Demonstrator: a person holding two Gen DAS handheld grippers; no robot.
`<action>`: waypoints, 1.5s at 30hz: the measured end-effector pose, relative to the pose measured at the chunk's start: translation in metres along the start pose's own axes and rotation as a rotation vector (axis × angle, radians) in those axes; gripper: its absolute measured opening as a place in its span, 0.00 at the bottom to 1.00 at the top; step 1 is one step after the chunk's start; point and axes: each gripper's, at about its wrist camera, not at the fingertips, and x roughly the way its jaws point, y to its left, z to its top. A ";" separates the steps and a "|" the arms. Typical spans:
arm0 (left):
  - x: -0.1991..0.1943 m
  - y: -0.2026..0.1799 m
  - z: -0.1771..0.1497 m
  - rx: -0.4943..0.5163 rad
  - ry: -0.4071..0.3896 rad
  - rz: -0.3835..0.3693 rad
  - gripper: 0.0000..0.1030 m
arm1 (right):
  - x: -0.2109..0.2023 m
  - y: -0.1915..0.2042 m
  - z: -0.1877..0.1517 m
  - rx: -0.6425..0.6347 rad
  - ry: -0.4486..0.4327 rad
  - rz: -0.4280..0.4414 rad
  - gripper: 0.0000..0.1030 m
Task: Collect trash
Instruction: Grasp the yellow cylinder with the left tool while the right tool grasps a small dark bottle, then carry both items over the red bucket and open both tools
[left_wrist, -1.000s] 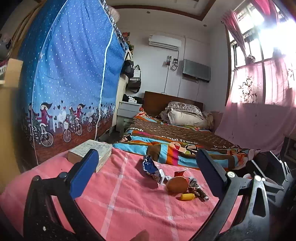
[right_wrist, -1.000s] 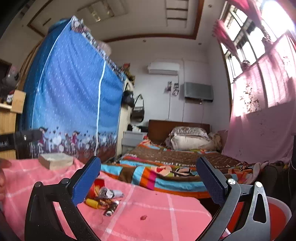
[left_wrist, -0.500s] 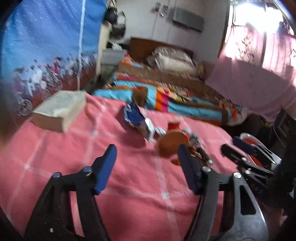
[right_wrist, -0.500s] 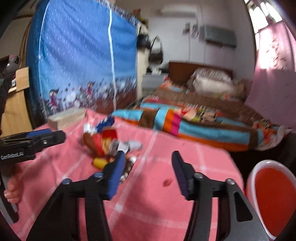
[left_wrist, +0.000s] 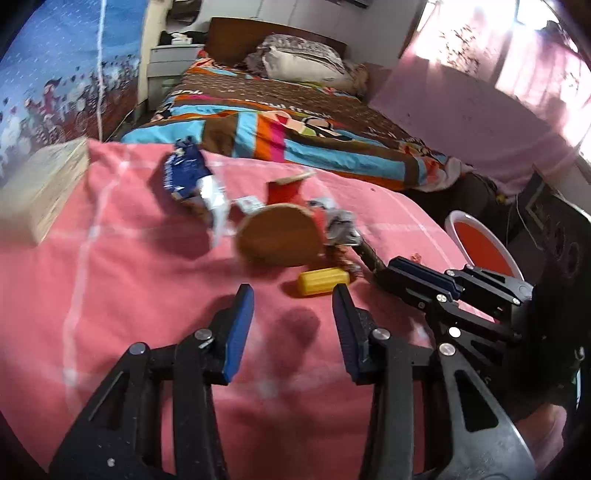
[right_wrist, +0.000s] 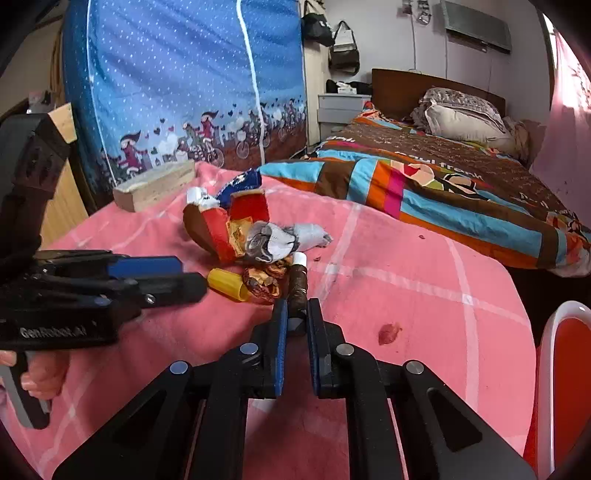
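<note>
The right hand-held gripper (right_wrist: 295, 312) has pinched the near end of a small brown tube (right_wrist: 297, 282) at the trash pile (right_wrist: 255, 236)'s near edge. The left hand-held gripper (left_wrist: 293, 299) hangs half open, empty, beside the yellow cap (left_wrist: 323, 281). Better lift straight up before swinging toward the red bin (right_wrist: 565, 373).

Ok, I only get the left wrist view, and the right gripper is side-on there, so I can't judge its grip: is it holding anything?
Observer: Yes. The right gripper is closed on the near end of the brown tube.
Operator: Anything loose away from the pile?
Observer: One small red scrap lies alone on the pink cloth, to the right of that gripper.
</note>
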 end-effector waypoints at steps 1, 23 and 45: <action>0.002 -0.005 0.001 0.012 0.006 0.008 0.57 | -0.001 -0.002 0.000 0.005 -0.009 -0.008 0.08; -0.060 -0.050 -0.011 0.084 -0.300 0.084 0.43 | -0.091 -0.028 -0.009 0.038 -0.450 -0.073 0.08; -0.027 -0.238 0.017 0.414 -0.560 -0.267 0.43 | -0.199 -0.148 -0.071 0.263 -0.703 -0.624 0.08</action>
